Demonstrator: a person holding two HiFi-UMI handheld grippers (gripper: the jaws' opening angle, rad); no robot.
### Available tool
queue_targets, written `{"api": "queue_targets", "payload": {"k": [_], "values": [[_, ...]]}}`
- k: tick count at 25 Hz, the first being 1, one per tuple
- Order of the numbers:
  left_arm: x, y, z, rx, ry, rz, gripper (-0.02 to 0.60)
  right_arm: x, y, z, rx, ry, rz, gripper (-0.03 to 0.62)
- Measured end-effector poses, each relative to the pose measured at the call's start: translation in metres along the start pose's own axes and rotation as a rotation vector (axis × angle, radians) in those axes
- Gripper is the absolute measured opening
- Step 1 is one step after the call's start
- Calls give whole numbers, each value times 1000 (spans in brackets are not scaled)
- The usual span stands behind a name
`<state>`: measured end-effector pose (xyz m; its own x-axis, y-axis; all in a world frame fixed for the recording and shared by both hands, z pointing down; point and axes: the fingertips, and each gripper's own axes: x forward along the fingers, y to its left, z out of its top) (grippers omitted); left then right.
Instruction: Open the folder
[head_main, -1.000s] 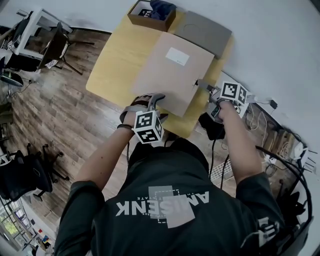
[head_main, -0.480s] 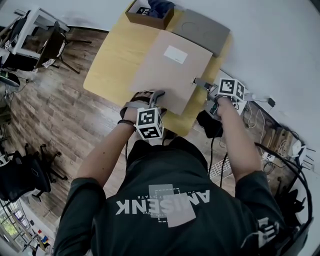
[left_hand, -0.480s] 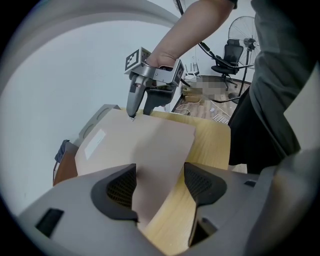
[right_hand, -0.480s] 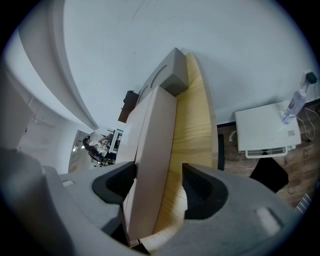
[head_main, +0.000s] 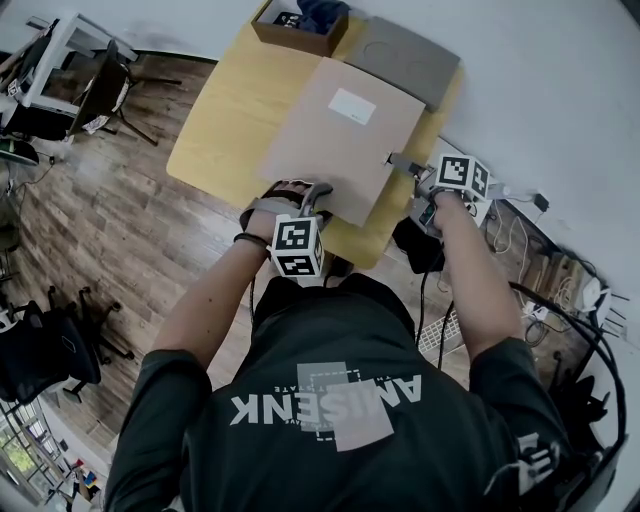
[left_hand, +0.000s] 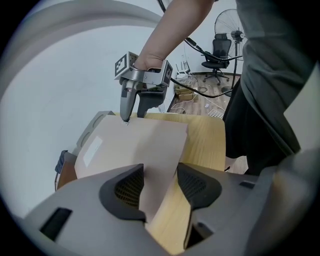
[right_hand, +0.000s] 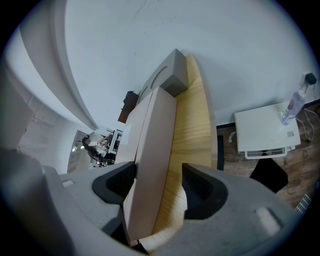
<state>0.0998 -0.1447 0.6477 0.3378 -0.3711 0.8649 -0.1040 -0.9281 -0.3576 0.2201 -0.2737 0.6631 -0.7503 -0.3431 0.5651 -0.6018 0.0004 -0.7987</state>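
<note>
At the table's (head_main: 222, 118) near edge, the left gripper (left_hand: 161, 182) has just been closing, its jaws not yet pressing the folder's (head_main: 345, 135) corner between them. The right gripper (right_hand: 160, 185) straddles the side edge, unclamped. The folder lies flat, likely light, bendy card: pinch the top cover. Plank floor (head_main: 100, 230) lies beyond.

A light wood table (head_main: 225, 110) carries three things. A tan folder (head_main: 340, 140) lies flat across its middle, reaching toward the near and right edges. A grey slab (head_main: 405, 62) lies at the far right corner, with an open brown box (head_main: 295, 40) beside it at the far edge.
</note>
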Motion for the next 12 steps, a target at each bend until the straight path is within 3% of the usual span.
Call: {"api": "queue_targets", "payload": {"k": [12], "values": [[-15,-1,8,16,-110,-54,145,-2,-1,-1,11,16,-15,296]]}}
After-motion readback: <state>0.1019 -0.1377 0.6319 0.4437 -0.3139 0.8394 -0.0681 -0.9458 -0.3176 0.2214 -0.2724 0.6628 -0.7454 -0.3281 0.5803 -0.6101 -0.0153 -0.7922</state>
